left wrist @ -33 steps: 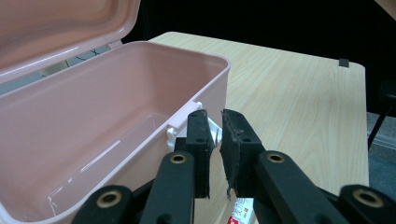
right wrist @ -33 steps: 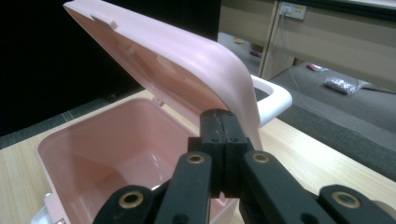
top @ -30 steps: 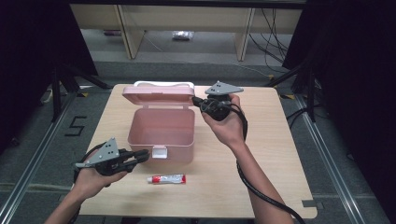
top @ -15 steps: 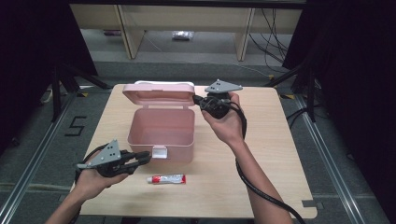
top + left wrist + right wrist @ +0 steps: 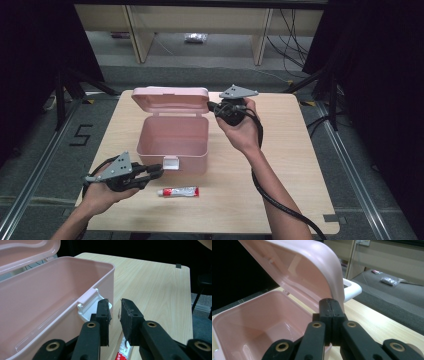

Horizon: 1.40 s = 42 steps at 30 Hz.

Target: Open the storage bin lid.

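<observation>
With my right hand-held gripper (image 5: 216,106) pressed together against the raised lid (image 5: 170,98), the pink box (image 5: 172,145) stands open, while my left hand-held gripper (image 5: 115,315), jaws just parted and empty, hovers by the tube (image 5: 179,191) lying unpacked on the worktop (image 5: 290,165).

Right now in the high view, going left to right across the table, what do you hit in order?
left gripper → tube → right gripper. The open pink box spans the middle, overlapping the left gripper's tips and the tube, so I leave it out of the order.
</observation>
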### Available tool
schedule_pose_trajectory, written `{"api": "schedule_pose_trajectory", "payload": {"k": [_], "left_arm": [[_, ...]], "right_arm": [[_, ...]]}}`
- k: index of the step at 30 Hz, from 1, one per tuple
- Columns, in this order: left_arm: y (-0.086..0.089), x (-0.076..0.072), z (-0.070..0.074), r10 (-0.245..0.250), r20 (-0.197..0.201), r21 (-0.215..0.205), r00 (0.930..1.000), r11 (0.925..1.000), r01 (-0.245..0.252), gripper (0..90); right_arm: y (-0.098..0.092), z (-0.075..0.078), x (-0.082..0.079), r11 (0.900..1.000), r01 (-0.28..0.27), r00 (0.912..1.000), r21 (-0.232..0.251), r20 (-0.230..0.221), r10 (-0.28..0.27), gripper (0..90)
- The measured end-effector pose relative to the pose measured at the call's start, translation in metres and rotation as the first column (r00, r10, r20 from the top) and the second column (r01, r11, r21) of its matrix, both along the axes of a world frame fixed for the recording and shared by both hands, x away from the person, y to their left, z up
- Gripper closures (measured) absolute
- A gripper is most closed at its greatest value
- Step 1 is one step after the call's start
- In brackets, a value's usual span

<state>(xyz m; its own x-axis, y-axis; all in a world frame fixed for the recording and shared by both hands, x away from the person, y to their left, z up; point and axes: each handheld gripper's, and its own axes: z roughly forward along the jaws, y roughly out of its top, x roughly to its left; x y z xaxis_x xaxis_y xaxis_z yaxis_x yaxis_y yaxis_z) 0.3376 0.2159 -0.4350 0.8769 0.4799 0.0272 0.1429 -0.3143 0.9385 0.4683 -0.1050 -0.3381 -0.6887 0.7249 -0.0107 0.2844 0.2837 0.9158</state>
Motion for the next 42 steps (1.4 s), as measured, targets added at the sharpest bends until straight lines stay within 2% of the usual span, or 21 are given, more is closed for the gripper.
{"api": "schedule_pose_trajectory", "payload": {"k": [4,8,9,12,14,15,18,19,21,23,24,26,27,28,32,33,35,38,39,40,42], "left_arm": [[-0.002,-0.001,-0.002,-0.010,-0.003,0.001,0.9999,1.0000,0.010,75.6],[-0.004,-0.001,-0.004,-0.022,-0.007,0.018,0.9997,0.9996,0.022,74.7],[-0.005,-0.001,-0.006,-0.028,-0.007,0.011,0.9996,0.9995,0.028,74.3],[-0.006,-0.002,-0.008,-0.030,-0.014,0.039,0.9994,0.9988,0.031,73.5],[-0.008,-0.001,-0.009,-0.037,-0.013,0.050,0.9992,0.9980,0.037,72.9],[-0.009,-0.001,-0.011,-0.040,-0.012,0.043,0.9991,0.9983,0.041,72.6],[-0.011,0.000,-0.013,-0.049,-0.012,0.058,0.9987,0.9971,0.049,71.0],[-0.012,0.000,-0.014,-0.054,-0.013,0.068,0.9984,0.9962,0.055,70.1],[-0.014,0.000,-0.017,-0.054,-0.012,0.084,0.9985,0.9950,0.054,68.8],[-0.016,0.001,-0.019,-0.062,-0.014,0.095,0.9980,0.9935,0.063,67.4],[-0.017,0.001,-0.021,-0.068,-0.013,0.106,0.9976,0.9919,0.069,66.4],[-0.020,0.002,-0.026,-0.080,-0.017,0.140,0.9966,0.9868,0.082,65.1],[-0.021,0.003,-0.028,-0.091,-0.022,0.160,0.9956,0.9827,0.093,64.4],[-0.023,0.004,-0.032,-0.096,-0.029,0.165,0.9950,0.9812,0.100,63.8],[-0.029,0.009,-0.044,-0.110,-0.067,0.223,0.9917,0.9672,0.122,61.8],[-0.031,0.012,-0.048,-0.123,-0.073,0.238,0.9897,0.9616,0.137,61.1],[-0.033,0.014,-0.054,-0.129,-0.086,0.250,0.9879,0.9570,0.147,59.7],[-0.035,0.017,-0.062,-0.140,-0.098,0.297,0.9853,0.9409,0.163,57.7],[-0.036,0.018,-0.065,-0.142,-0.111,0.295,0.9837,0.9404,0.169,57.2],[-0.036,0.018,-0.065,-0.145,-0.105,0.313,0.9839,0.9343,0.171,56.7],[-0.036,0.019,-0.066,-0.145,-0.110,0.315,0.9833,0.9331,0.173,56.4]], "right_arm": [[-0.001,0.000,0.002,1.000,0.000,0.9998,-0.013,0.019,0.000,90.0],[0.000,-0.002,0.004,1.000,-0.003,1.0000,-0.010,0.005,0.003,90.0],[0.001,-0.003,0.005,1.000,-0.009,0.9999,-0.001,0.006,0.009,90.0],[0.002,-0.004,0.005,1.000,0.003,0.9999,0.003,-0.011,-0.003,90.0],[0.002,-0.005,0.007,1.000,0.013,0.9999,-0.009,0.008,-0.013,90.0],[0.003,-0.006,0.007,1.000,0.007,1.0000,-0.006,-0.002,-0.007,90.0],[0.003,-0.006,0.007,1.000,0.009,0.9998,-0.008,-0.017,-0.009,90.0],[0.003,-0.007,0.008,1.000,0.003,1.0000,-0.016,-0.003,-0.003,90.0],[0.004,-0.007,0.007,1.000,0.007,0.9997,-0.009,-0.024,-0.007,90.0],[0.004,-0.007,0.009,1.000,-0.007,1.0000,-0.021,-0.001,0.007,90.0],[0.004,-0.007,0.008,1.000,0.007,0.9999,-0.014,-0.015,-0.007,90.0],[0.004,-0.007,0.010,1.000,-0.014,0.9999,-0.017,-0.001,0.014,90.0],[0.004,-0.007,0.009,1.000,-0.010,0.9999,-0.014,-0.010,0.010,90.0],[0.003,-0.006,0.009,1.000,-0.002,1.0000,-0.026,-0.004,0.002,90.0],[0.004,-0.006,0.009,1.000,-0.002,1.0000,-0.020,-0.002,0.002,90.0],[0.004,-0.006,0.010,1.000,-0.011,0.9999,-0.019,-0.003,0.011,90.0],[0.004,-0.006,0.010,1.000,-0.008,1.0000,-0.017,-0.005,0.008,90.0],[0.004,-0.006,0.011,1.000,0.003,0.9999,-0.020,-0.013,-0.003,90.0],[0.004,-0.006,0.012,1.000,-0.003,0.9999,-0.014,-0.015,0.003,90.0],[0.005,-0.007,0.013,1.000,0.005,0.9999,-0.017,-0.016,-0.005,90.0],[0.005,-0.007,0.014,1.000,0.006,0.9998,-0.021,-0.018,-0.006,90.0]]}}
